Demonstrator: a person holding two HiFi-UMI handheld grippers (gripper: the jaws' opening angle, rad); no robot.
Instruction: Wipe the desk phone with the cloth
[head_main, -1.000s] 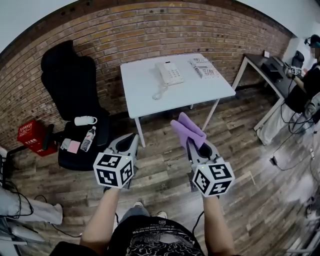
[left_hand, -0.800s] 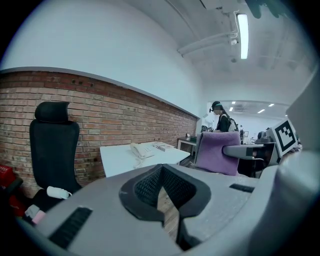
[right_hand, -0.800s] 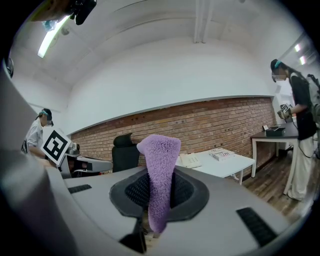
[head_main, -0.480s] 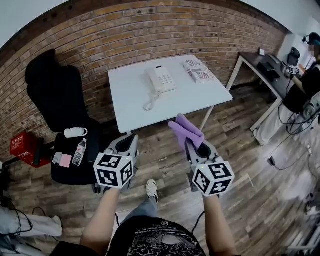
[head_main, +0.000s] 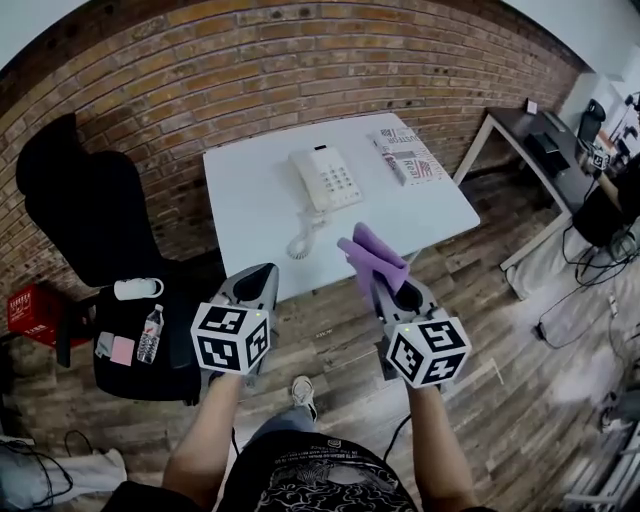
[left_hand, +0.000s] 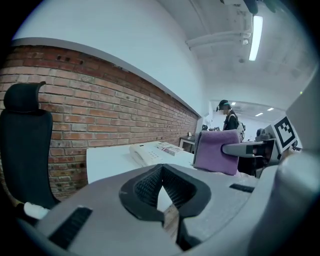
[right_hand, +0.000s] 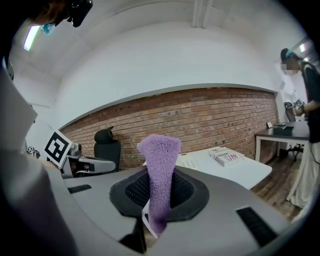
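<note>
A white desk phone (head_main: 326, 178) with a coiled cord lies on the white table (head_main: 250, 225) against the brick wall; it also shows far off in the left gripper view as the phone (left_hand: 147, 152). My right gripper (head_main: 382, 282) is shut on a purple cloth (head_main: 374, 257), which stands up between the jaws as the cloth (right_hand: 159, 172). It hovers just short of the table's near edge. My left gripper (head_main: 262, 281) is shut with nothing in it, also just short of that edge.
A stack of printed papers (head_main: 408, 158) lies at the table's right end. A black office chair (head_main: 95, 250) with a bottle (head_main: 149, 334) and small items stands at the left. A dark desk (head_main: 553, 150) is at the far right. Wooden floor lies underfoot.
The table and phone have come nearer and shifted left in the head view as the person walks up. Both grippers hold their pose, the cloth still gripped.
</note>
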